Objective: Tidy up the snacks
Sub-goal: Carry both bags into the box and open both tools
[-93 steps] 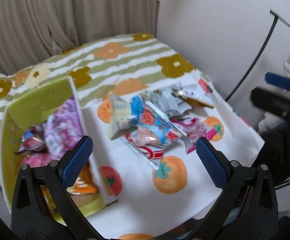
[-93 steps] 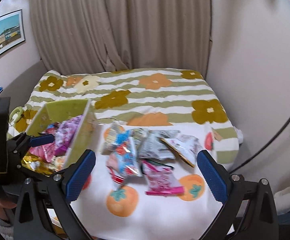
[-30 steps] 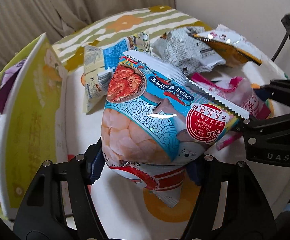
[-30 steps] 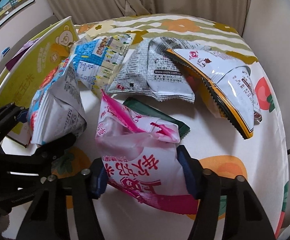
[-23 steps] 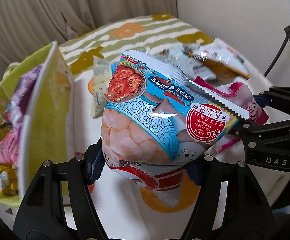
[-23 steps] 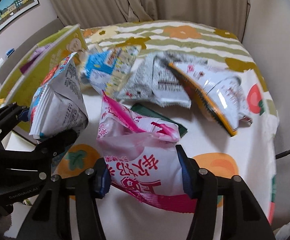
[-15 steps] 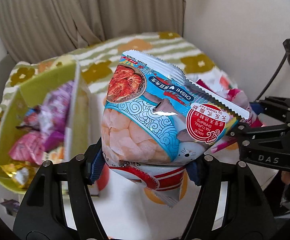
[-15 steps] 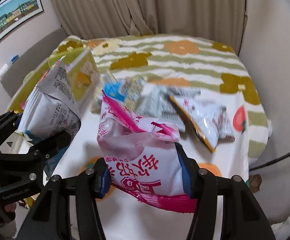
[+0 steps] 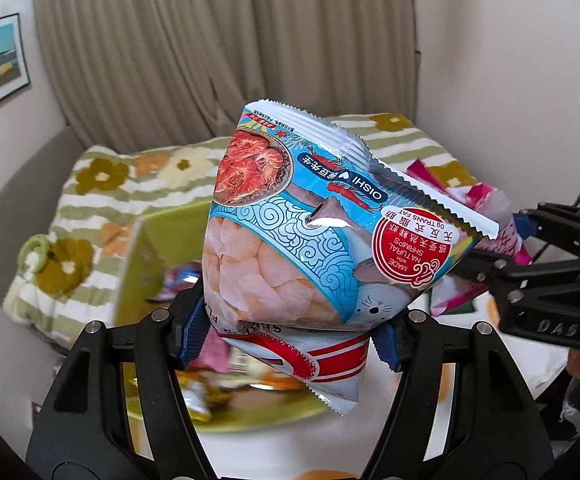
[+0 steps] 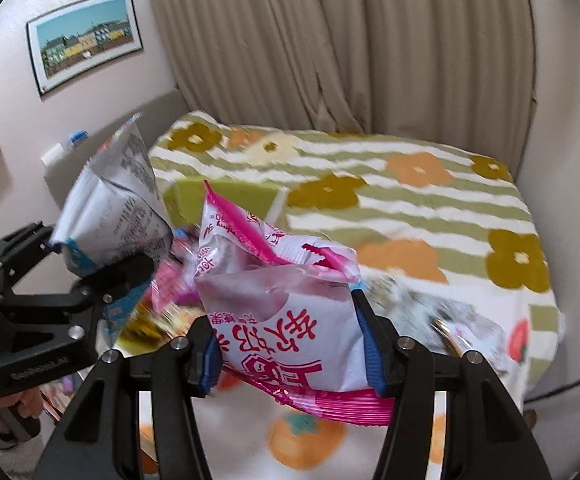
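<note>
Step in hand: carrying two snack bags to the green box [image 9: 158, 236]; both bags are held in the air, neither yet released.

Left gripper [image 9: 290, 336]: pinching the lower part of the blue shrimp-cracker bag [image 9: 309, 248]; the bag hangs above the near right corner of the green box, seen upside down; readable print: "OISHI"; red seal reading "MADE WITH NATURAL SHRIMPS" and "0g TRANS FAT", with Chinese characters; a red-and-white second bag [image 9: 309, 364] shows beneath it at the pads, whether also pinched cannot be told.

Right gripper [image 10: 290, 344]: pinching the pink bag [image 10: 282, 312] across its middle; the bag sits just right of the green box [image 10: 230, 196] and above the cloth with orange fruit print [image 10: 309, 440]; large pink Chinese characters, upside down, not read with confidence; a crumpled top flap stands up.

Green box: already holds blurred wrappers in pink, purple and gold; labels illegible.

Still loose: grey and orange-edged bags [image 10: 461, 324] on the cloth, right of the green box; print too blurred to read.

Other writing: "DAS" on the right gripper's body in the left view.

Next move, as judged: bring each bag over the open box in turn, lower it, then spread the jaws; the bags are puffy and slippery, so release low rather than drop; then return for the loose bags.
</note>
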Demonstrator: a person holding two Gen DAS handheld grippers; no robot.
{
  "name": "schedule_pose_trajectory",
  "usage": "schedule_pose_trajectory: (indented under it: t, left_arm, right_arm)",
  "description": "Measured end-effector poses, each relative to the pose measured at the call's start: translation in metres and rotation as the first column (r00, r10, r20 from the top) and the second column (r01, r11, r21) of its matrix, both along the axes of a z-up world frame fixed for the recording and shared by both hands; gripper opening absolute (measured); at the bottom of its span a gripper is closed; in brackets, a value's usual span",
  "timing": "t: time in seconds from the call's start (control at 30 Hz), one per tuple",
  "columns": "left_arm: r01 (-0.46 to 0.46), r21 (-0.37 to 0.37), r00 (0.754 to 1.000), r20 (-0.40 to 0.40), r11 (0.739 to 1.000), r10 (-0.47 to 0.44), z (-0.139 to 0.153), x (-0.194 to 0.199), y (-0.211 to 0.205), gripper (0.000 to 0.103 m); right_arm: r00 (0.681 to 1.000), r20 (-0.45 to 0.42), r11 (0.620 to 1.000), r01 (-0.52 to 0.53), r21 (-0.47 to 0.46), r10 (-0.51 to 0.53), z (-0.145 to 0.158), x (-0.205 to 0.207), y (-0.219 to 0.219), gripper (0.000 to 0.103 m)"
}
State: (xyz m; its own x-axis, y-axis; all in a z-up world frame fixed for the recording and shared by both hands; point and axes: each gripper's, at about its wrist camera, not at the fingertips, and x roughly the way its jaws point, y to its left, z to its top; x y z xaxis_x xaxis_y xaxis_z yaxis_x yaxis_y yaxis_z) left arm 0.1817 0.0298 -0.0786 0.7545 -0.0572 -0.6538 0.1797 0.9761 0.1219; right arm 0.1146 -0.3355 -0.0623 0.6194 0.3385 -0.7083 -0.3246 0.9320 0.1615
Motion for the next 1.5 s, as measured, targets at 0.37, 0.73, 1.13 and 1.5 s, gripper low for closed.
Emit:
schedule_pose_trajectory:
  t: [0.37,0.73,1.13,1.5]
  left_arm:
    - [-0.038,0.004,0.995,-0.096,0.999,0.038,-0.018,0.065,0.099,0.064]
    - [0.030,-0.029,0.966,-0.254,0.999,-0.037,-0.069,0.126,0.141,0.097]
    - [0.017,-0.060,0.967,-0.254,0.998,-0.032,-0.076,0.120,0.151,0.103]
    - [-0.034,-0.055,0.970,-0.243,0.998,0.020,-0.069,0.128,0.161,0.103]
  right_arm:
    - [1.000,-0.012,1.000,-0.011,0.023,0.011,-0.005,0.065,0.086,0.052]
    - [0.992,-0.090,0.996,0.087,0.009,-0.086,-0.028,0.102,0.123,0.052]
    - [0.982,-0.160,0.995,0.096,-0.008,-0.096,-0.048,0.134,0.132,0.052]
    - [0.983,-0.173,0.998,0.052,-0.024,-0.055,-0.054,0.163,0.146,0.096]
